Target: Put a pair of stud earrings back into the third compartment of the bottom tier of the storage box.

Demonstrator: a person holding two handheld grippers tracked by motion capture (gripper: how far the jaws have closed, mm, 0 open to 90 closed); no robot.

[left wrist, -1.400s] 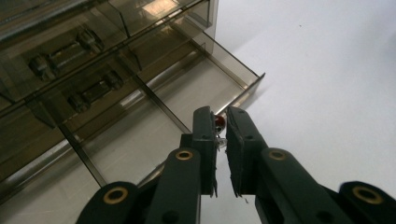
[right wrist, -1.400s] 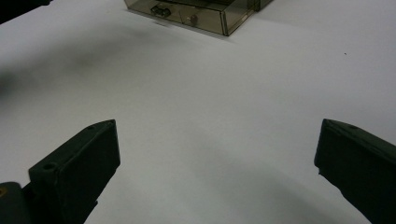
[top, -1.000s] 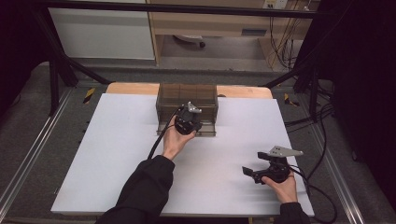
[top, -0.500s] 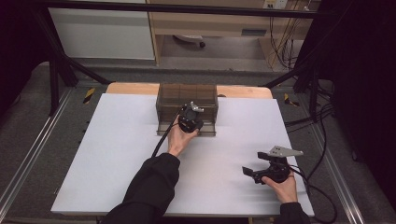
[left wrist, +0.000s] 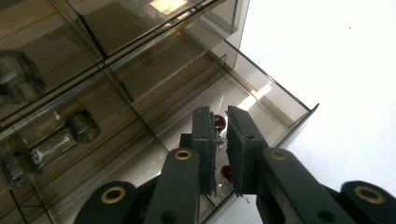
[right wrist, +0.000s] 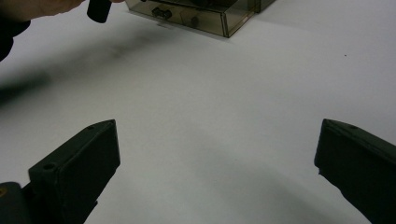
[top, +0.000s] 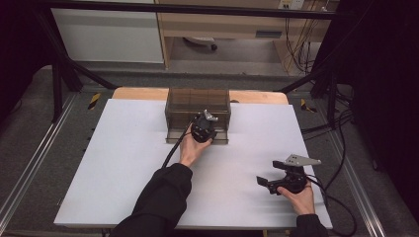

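Smoked plastic is what worries me first: my left gripper (top: 204,125) hangs over the pulled-out drawer (top: 174,136) of the organiser box (top: 197,102) at the far middle of the white table (top: 123,163), and its jaws are pinched nearly together with a small red piece (left wrist: 218,121) in the slit between them. Whether the pads really bite on it I can't tell, the gap hides the contact. If the hold is thin, I judge the piece could slip and roll off among the dividers, or the closed tips could knock the drawer wall (left wrist: 275,100) and shove the light box back. Over to the right, my right gripper (top: 269,183) rests near the front edge with jaws spread wide, holding nothing, well clear of it all. Count: one box, one open drawer, two red pieces (a second (left wrist: 226,172) lower down), two grippers.
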